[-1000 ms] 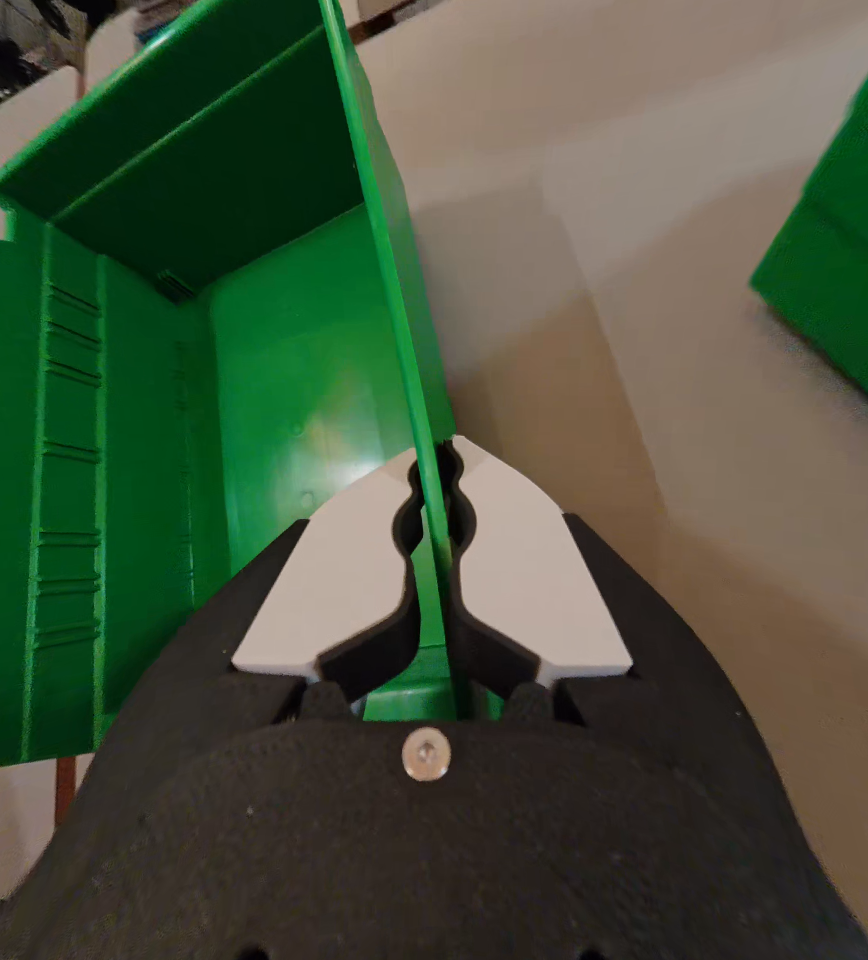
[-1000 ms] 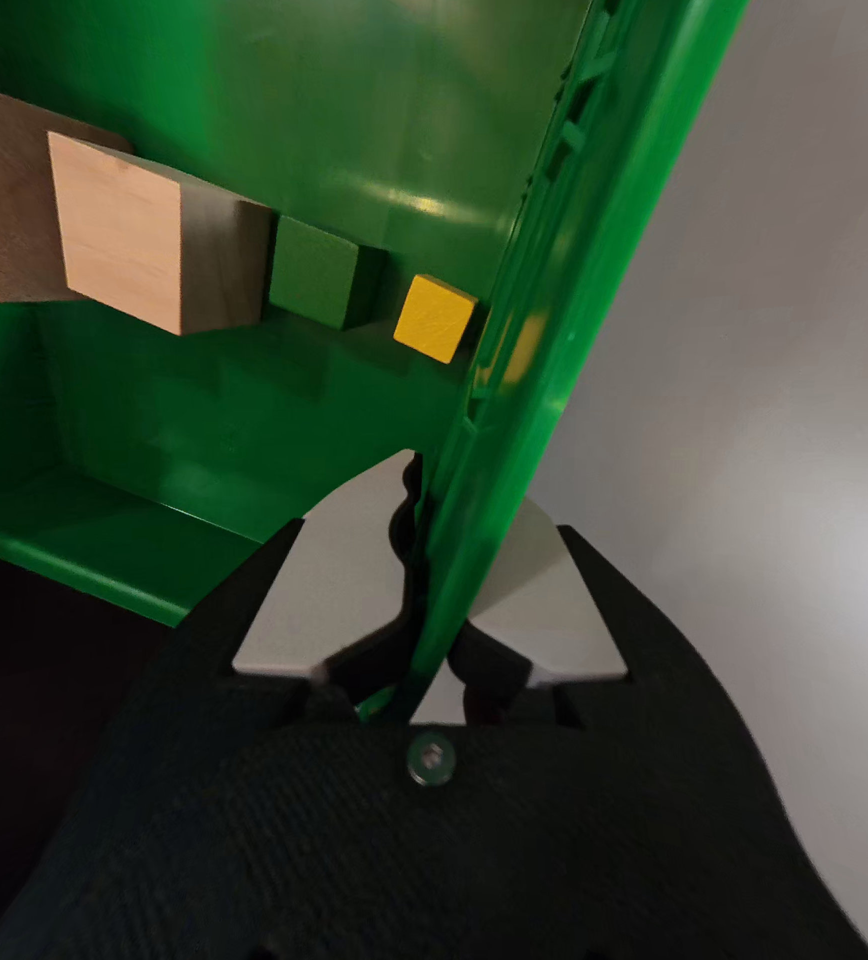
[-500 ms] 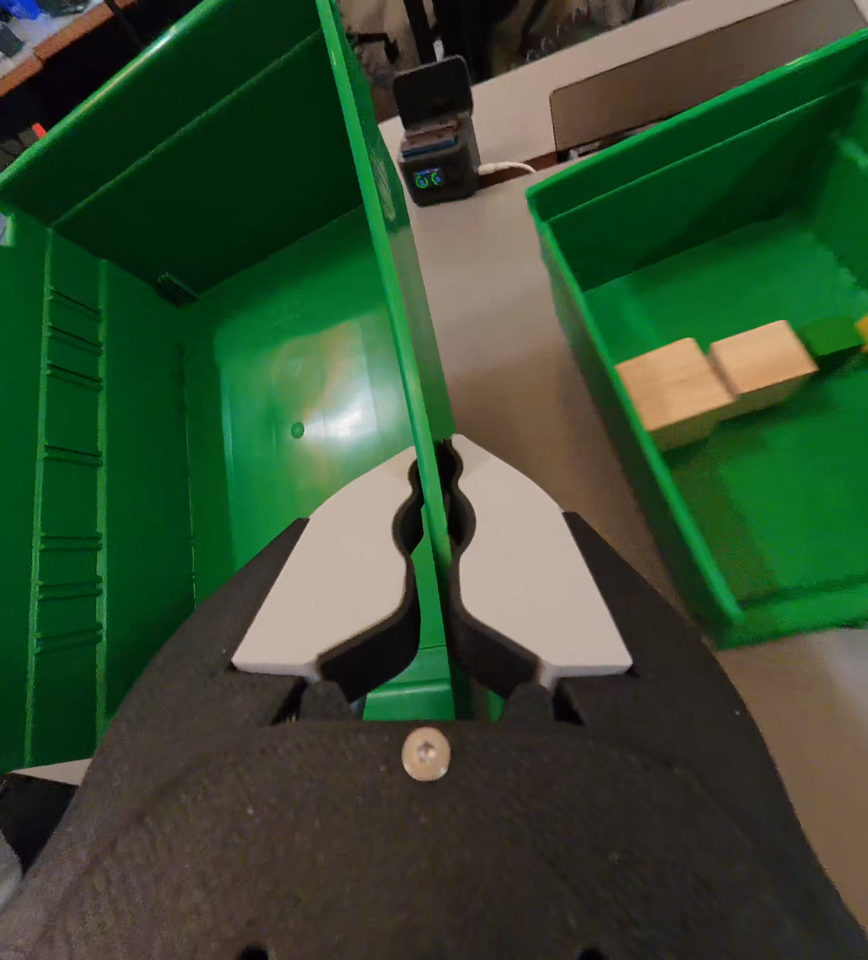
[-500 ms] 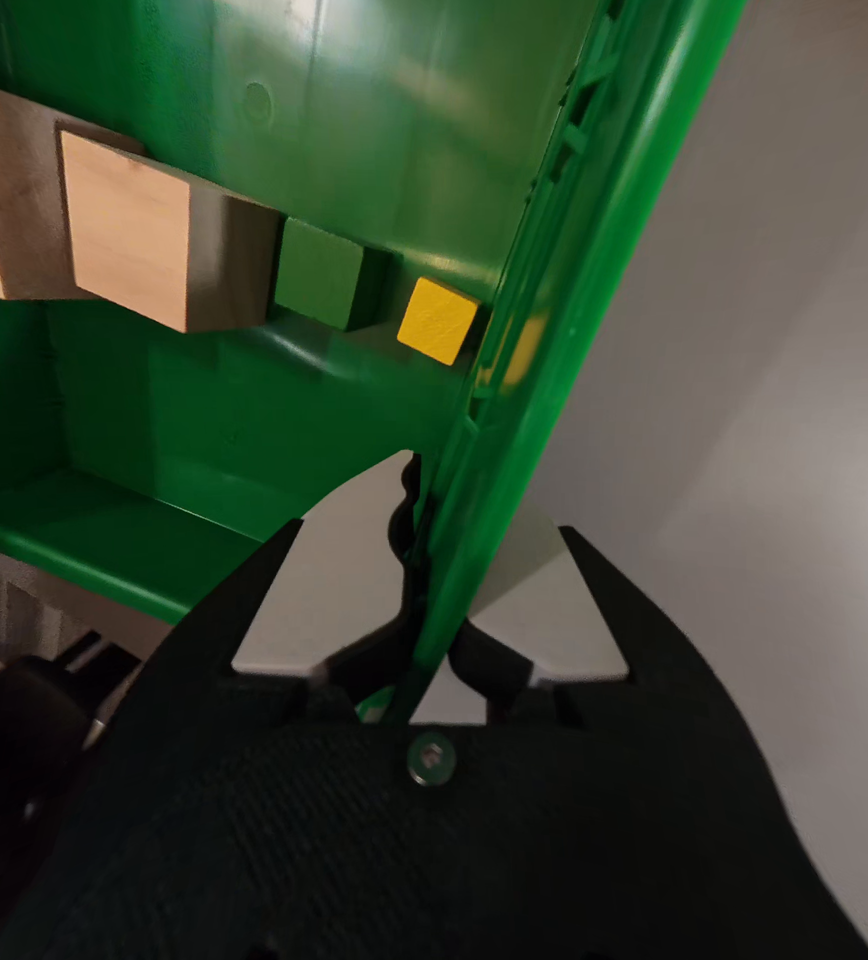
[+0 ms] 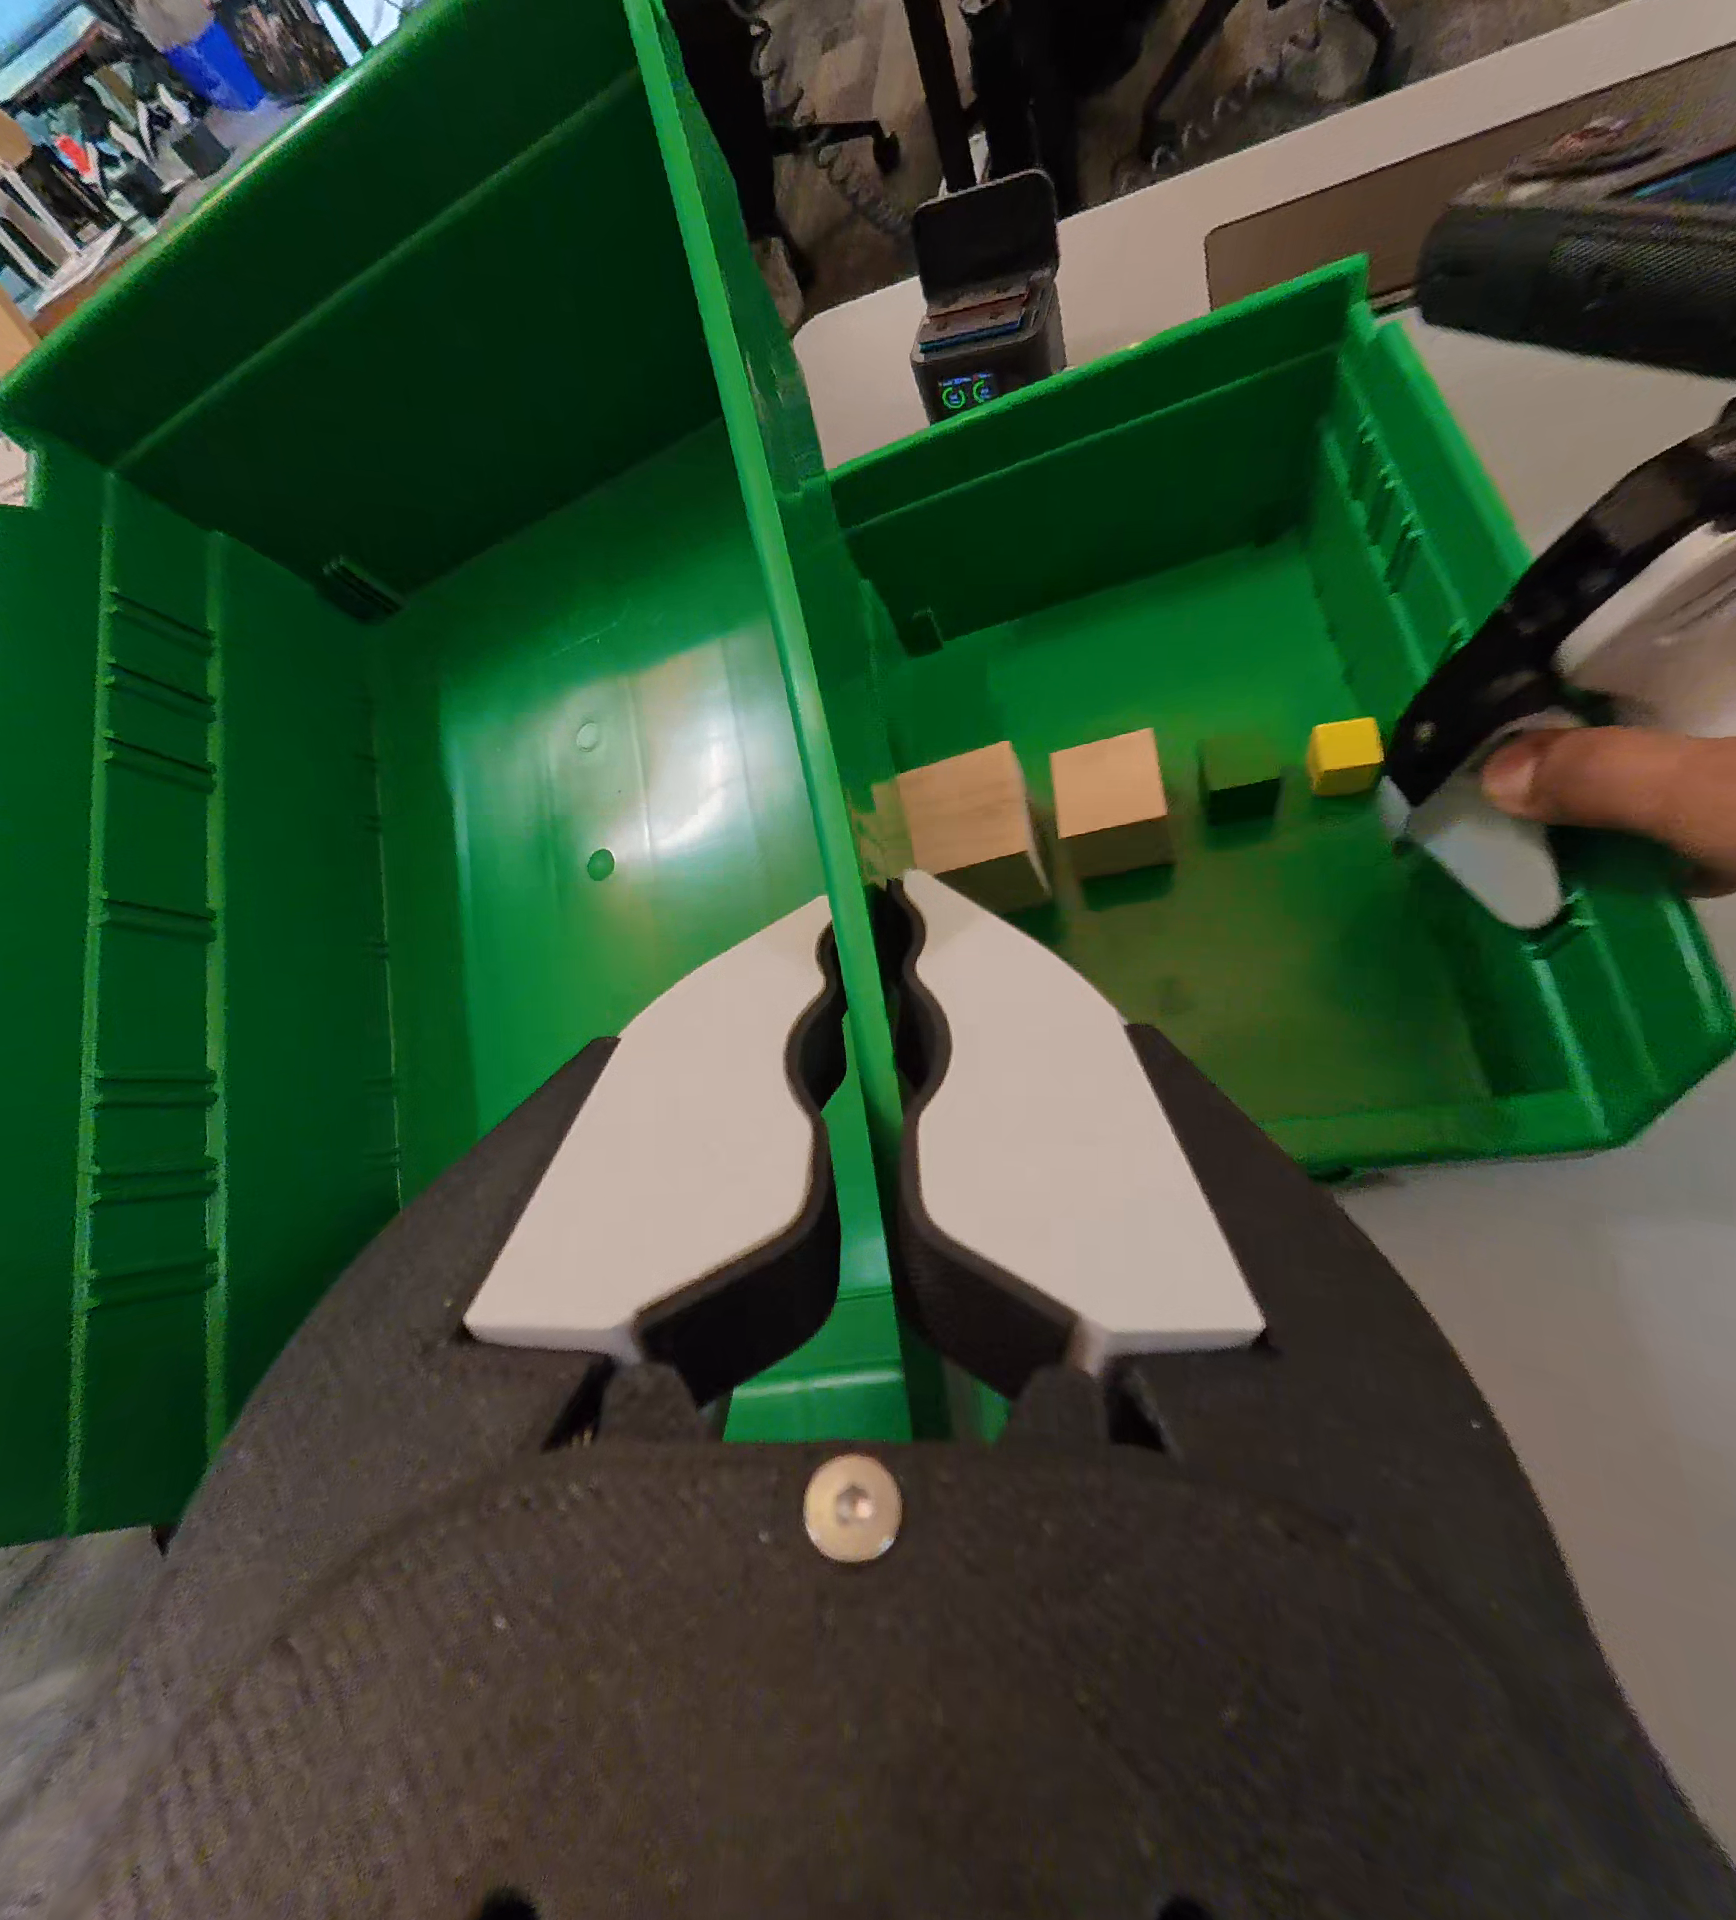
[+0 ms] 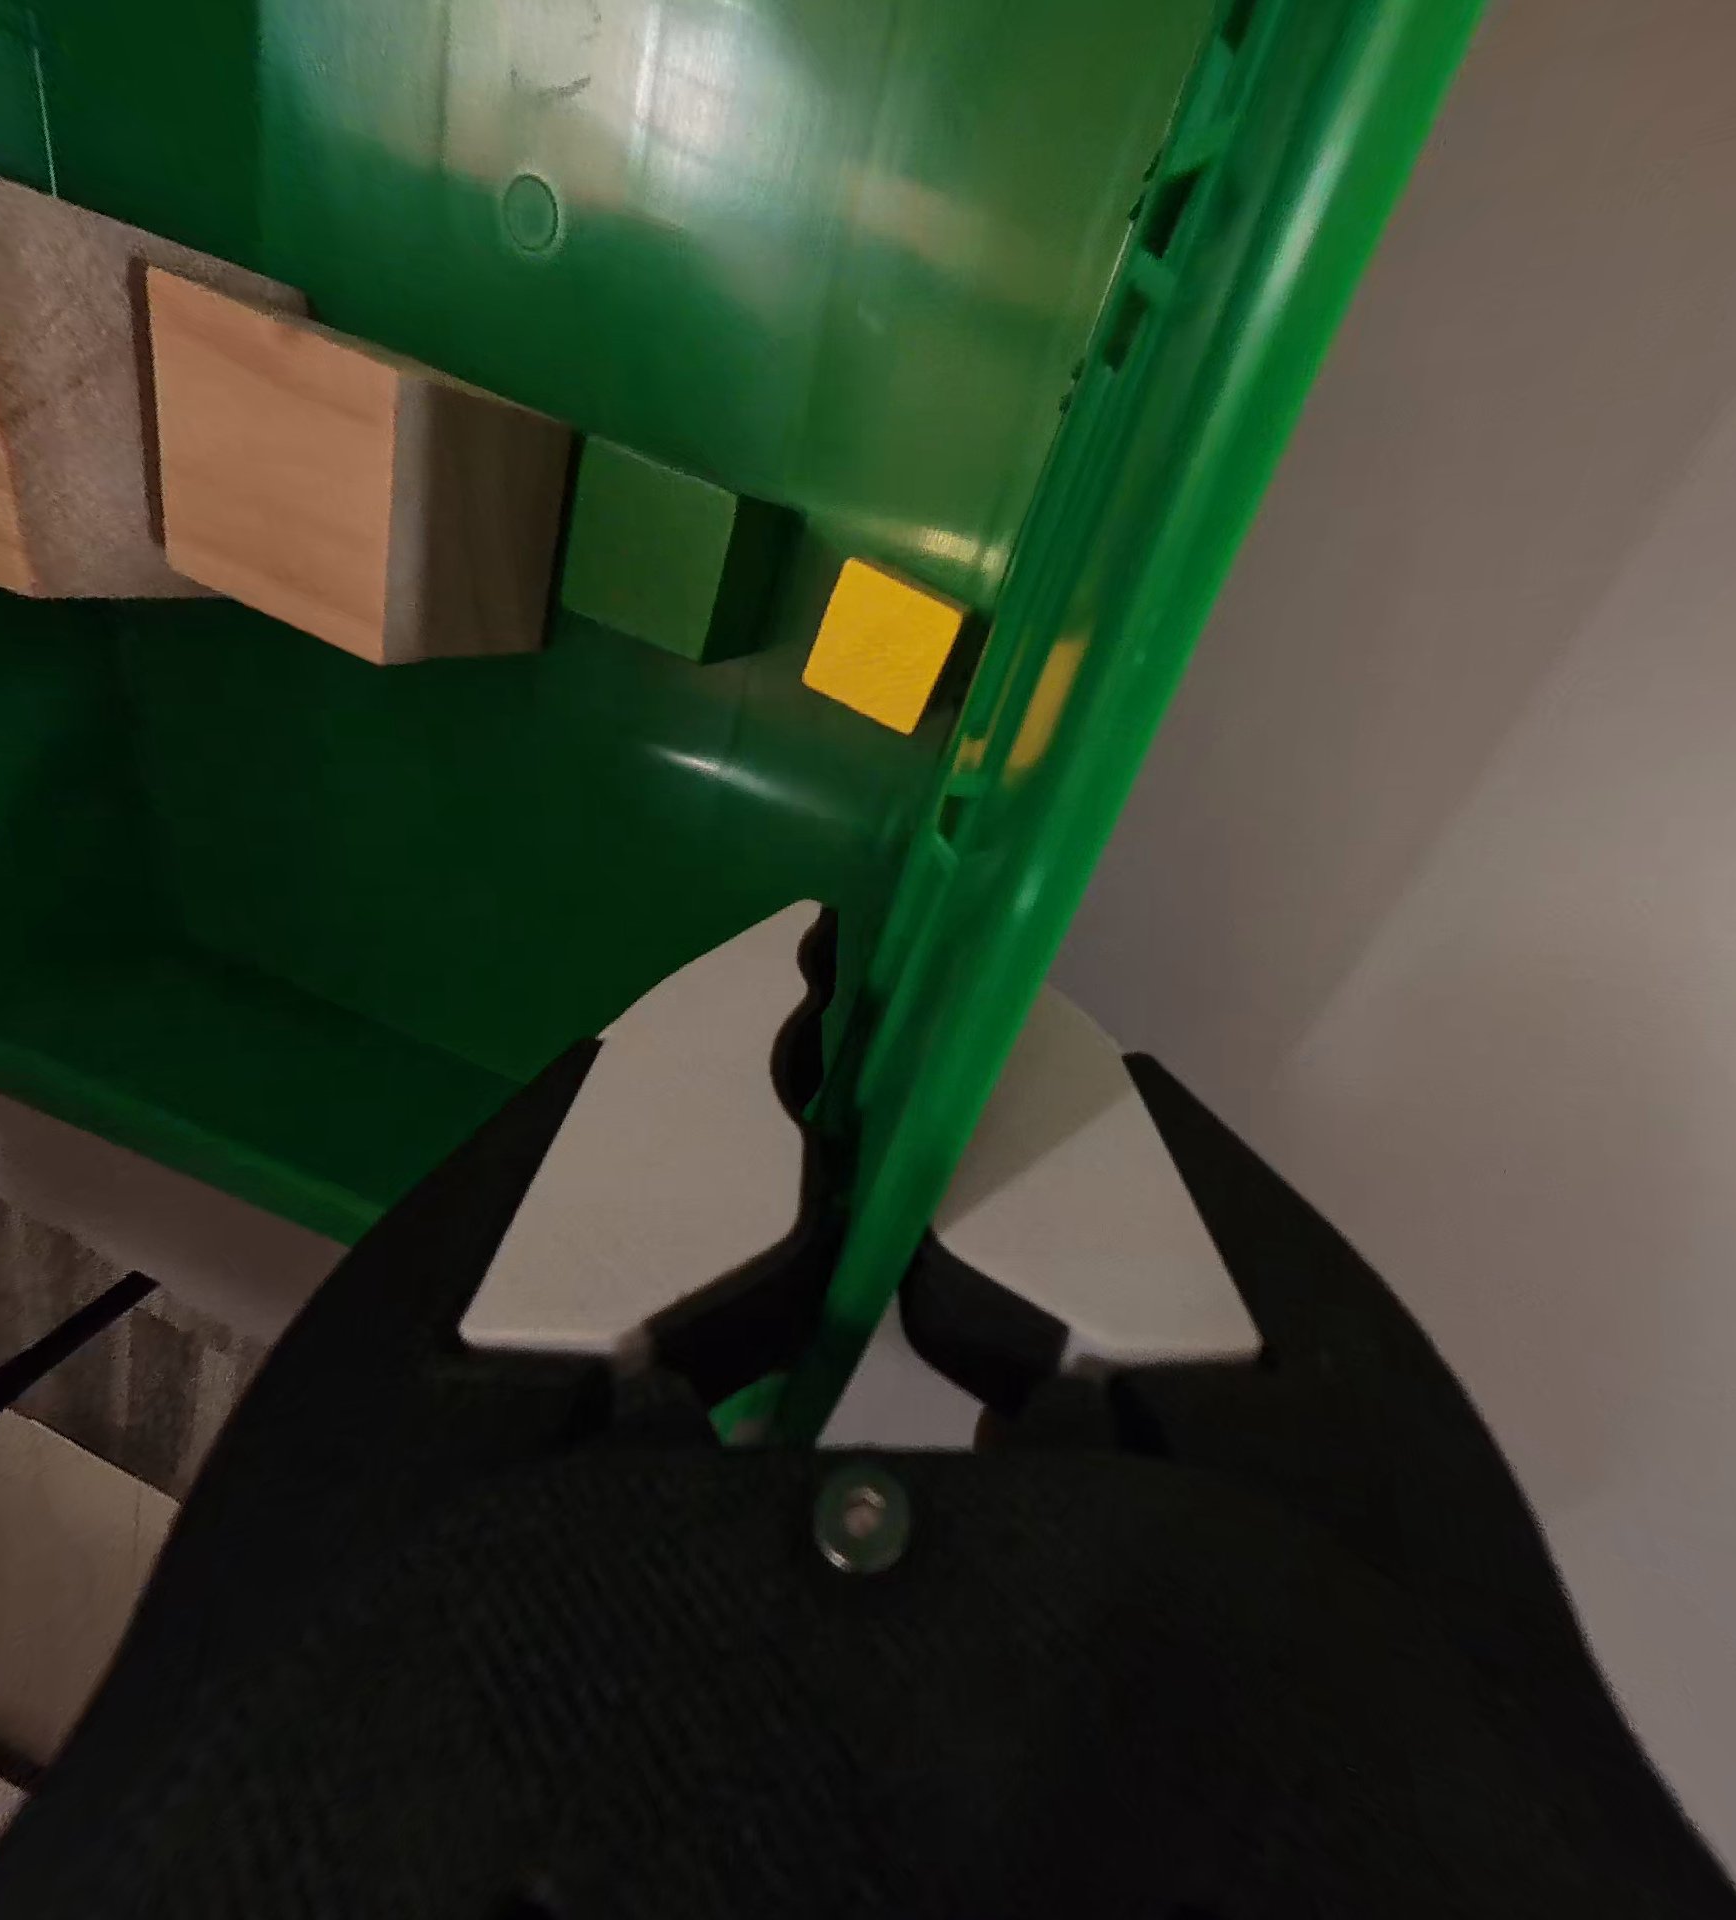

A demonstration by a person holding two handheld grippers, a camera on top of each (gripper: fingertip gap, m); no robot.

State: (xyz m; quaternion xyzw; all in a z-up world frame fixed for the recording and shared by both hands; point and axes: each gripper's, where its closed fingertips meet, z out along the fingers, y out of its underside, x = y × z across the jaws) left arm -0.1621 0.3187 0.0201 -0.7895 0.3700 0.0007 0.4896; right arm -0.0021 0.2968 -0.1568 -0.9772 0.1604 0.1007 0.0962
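Observation:
My left gripper (image 5: 869, 914) is shut on the right wall of an empty green bin (image 5: 552, 790). A second green bin (image 5: 1259, 977) stands just to its right and holds two wooden blocks (image 5: 1103, 795), a small green cube (image 5: 1238, 779) and a small yellow cube (image 5: 1345, 756) in a row. My right gripper (image 6: 843, 935) is shut on that bin's right wall (image 6: 1103, 727); it also shows in the left wrist view (image 5: 1466, 831), held by a hand. In the right wrist view the wooden blocks (image 6: 272, 468), green cube (image 6: 651, 551) and yellow cube (image 6: 879, 644) sit close ahead.
Both bins are on a light grey table (image 5: 1570, 1351). A small black device with a lit display (image 5: 989, 312) stands behind the bins. A dark pad (image 5: 1290, 249) lies at the back right. Cluttered room furniture lies beyond the table's far edge.
The left wrist view has swung so the second bin, its blocks and the right gripper now sit close beside the empty bin. Both grippers stay shut on their bin walls.

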